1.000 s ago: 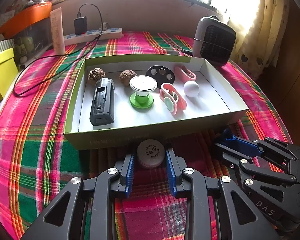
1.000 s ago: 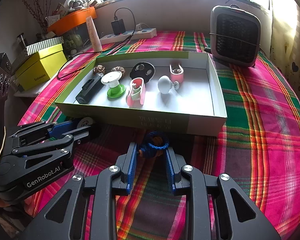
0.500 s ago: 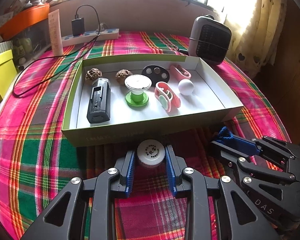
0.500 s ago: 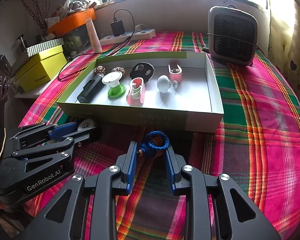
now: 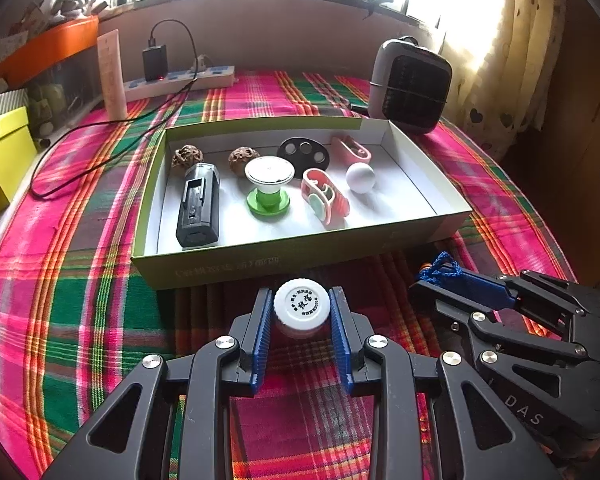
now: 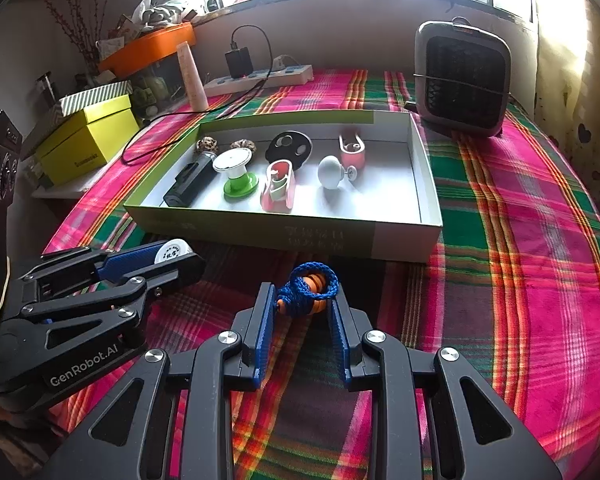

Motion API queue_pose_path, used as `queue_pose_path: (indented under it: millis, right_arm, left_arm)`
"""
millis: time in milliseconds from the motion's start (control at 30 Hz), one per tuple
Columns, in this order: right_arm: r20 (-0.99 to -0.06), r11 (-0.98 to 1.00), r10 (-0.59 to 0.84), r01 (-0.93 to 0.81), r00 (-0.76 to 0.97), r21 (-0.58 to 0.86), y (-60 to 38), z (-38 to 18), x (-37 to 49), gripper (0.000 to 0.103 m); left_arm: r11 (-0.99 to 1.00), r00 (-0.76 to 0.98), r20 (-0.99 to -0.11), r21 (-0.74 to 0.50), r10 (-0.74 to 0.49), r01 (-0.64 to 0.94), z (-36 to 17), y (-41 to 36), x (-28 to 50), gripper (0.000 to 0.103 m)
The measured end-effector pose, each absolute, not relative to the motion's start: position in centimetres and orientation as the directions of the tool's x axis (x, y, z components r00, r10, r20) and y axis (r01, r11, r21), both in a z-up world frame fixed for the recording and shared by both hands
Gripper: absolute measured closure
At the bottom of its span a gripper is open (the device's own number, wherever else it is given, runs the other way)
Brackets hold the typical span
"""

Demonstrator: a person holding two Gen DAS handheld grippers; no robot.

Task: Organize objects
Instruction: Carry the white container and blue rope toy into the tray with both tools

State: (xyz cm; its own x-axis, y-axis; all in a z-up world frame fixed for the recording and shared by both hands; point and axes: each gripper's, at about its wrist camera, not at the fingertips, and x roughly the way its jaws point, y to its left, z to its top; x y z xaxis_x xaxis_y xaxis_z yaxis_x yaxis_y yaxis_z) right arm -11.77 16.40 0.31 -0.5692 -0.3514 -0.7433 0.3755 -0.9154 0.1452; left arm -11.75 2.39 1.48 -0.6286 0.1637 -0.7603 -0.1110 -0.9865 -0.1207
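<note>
My left gripper is shut on a small jar with a white printed cap, held just in front of the green-and-white box. My right gripper is shut on a blue cord with orange beads, also in front of the box. Inside the box lie a black device, two walnuts, a green-and-white spool, a black oval with holes, two pink clips and a white knob. Each gripper shows in the other's view, the right gripper and the left gripper.
A plaid cloth covers the table. A small heater stands behind the box at the right. A power strip with a black cable, a cream tube and a yellow box are at the back left. A curtain hangs at right.
Both views have risen and pulled back a little from the box, with the jar and the cord lifted in the same grips.
</note>
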Motion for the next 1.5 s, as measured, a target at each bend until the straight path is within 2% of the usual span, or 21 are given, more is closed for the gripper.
queue_pose_path:
  millis: [1500]
  right_arm:
    - [-0.69, -0.924, -0.334, 0.368, -0.642, 0.106, 16.9, 4.0, -14.4, 0.075]
  left_arm:
    - [-0.986, -0.688, -0.706, -0.111, 0.167, -0.126, 4.9, 2.0, -14.2, 0.077]
